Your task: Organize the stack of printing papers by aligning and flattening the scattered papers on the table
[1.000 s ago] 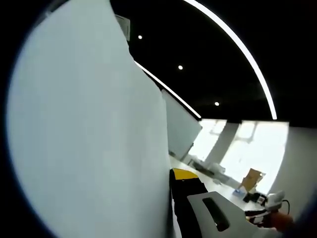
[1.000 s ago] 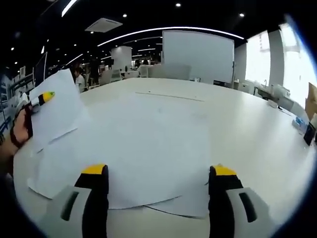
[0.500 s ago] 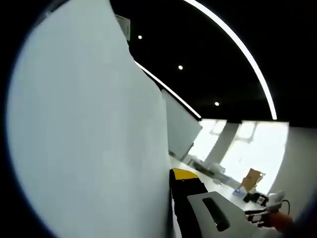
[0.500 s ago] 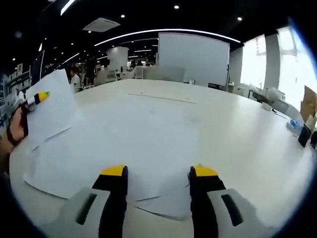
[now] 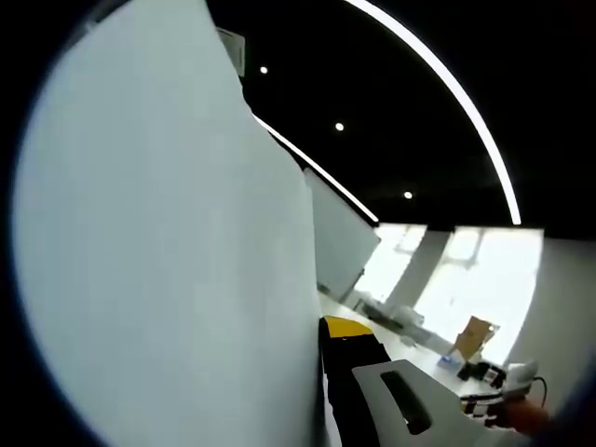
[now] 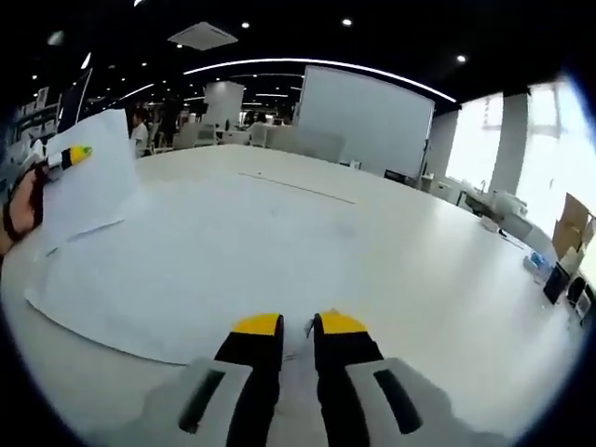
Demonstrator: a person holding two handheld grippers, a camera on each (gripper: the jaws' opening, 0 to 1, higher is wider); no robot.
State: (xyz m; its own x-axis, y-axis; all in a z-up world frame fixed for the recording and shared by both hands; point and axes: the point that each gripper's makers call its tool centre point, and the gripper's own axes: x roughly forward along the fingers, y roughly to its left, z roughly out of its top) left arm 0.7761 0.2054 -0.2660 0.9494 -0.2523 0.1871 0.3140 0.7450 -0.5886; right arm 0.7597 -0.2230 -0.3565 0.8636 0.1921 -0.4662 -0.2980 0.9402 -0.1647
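1. My right gripper (image 6: 296, 328) sits low over the table (image 6: 447, 279), its yellow-tipped jaws drawn nearly together at the near edge of the spread papers (image 6: 186, 270); whether a sheet edge is pinched between them I cannot tell.
2. My left gripper (image 6: 74, 155), seen at the far left of the right gripper view, holds one lifted sheet (image 6: 88, 182) up off the table, clamped at its top corner.
3. In the left gripper view that lifted sheet (image 5: 168, 242) stands right against the lens, beside one yellow-tipped jaw.
4. Risk, as I judge it: if I pull with the right jaws while the pile lies loose, only one sheet may slide and skew the rest.
5. The raised sheet hangs from one corner; a quick move could crease it or let it slip free.
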